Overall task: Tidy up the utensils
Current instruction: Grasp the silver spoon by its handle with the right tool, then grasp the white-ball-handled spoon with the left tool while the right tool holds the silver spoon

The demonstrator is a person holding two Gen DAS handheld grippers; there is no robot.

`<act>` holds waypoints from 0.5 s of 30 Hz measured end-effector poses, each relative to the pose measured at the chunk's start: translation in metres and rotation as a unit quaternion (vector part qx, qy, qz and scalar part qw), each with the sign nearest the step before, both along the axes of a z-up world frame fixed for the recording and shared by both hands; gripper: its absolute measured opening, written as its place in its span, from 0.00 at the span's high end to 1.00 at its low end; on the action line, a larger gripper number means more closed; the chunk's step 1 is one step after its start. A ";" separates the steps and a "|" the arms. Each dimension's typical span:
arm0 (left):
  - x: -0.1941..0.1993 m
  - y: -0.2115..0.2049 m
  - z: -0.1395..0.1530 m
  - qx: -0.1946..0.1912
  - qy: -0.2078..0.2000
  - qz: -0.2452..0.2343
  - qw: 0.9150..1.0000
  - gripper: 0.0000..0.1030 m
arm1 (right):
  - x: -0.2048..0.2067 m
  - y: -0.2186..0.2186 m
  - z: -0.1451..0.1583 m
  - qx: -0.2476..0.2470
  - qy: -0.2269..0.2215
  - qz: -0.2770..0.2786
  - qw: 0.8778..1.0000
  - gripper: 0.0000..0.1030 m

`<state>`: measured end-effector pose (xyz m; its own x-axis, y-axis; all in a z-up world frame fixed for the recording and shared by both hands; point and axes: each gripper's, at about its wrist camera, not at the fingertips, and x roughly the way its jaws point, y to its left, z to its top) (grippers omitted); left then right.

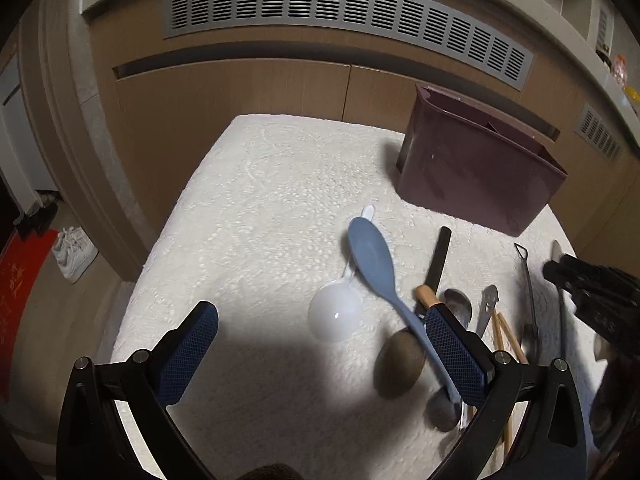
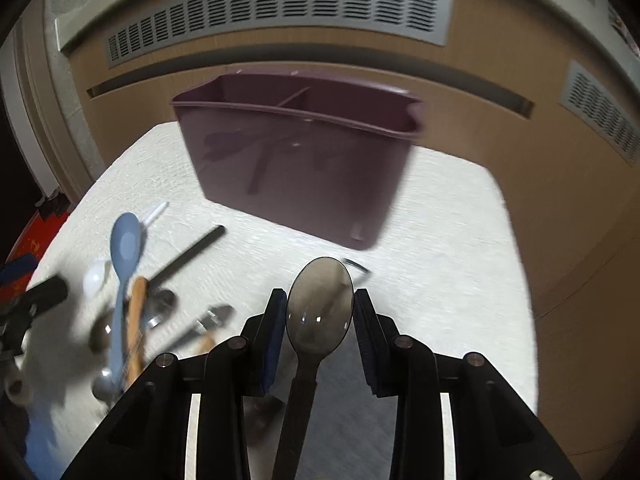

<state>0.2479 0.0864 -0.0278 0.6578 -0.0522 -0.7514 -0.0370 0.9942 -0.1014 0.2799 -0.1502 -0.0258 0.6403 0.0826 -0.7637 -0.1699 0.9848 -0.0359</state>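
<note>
Right gripper (image 2: 320, 312) sat nearly closed around dark spoon (image 2: 319, 304), just before maroon caddy (image 2: 296, 168), contents unclear; left gripper (image 1: 320, 344) wide, empty.

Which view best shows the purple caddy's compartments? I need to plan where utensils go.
The right wrist view: the purple caddy faces the camera with its open top and inner divider visible. The left wrist view shows it at an angle, its interior mostly hidden.

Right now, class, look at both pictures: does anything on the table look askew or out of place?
Yes. The utensils lie jumbled: the blue spoon lies crossed over the white ladle, and chopsticks are mixed among the metal pieces. The purple caddy appears empty in its visible top part.
</note>
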 end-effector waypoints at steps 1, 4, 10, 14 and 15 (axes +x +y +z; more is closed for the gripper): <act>0.004 -0.004 0.000 0.005 0.005 0.005 1.000 0.00 | -0.002 -0.006 0.000 0.001 -0.001 -0.001 1.000 0.69; 0.016 -0.011 -0.002 -0.020 0.019 0.008 1.000 0.00 | -0.009 -0.019 -0.001 0.006 -0.010 -0.010 1.000 0.69; 0.014 -0.048 -0.004 0.007 0.031 -0.044 0.999 0.24 | -0.024 -0.049 -0.002 0.032 -0.023 -0.019 0.999 0.69; 0.013 -0.062 -0.010 -0.010 0.055 -0.078 0.995 0.39 | -0.027 -0.052 -0.004 0.044 -0.025 -0.012 0.999 0.69; 0.011 -0.065 -0.011 -0.019 0.060 -0.085 0.994 0.40 | -0.027 -0.052 -0.004 0.045 -0.024 -0.011 0.999 0.69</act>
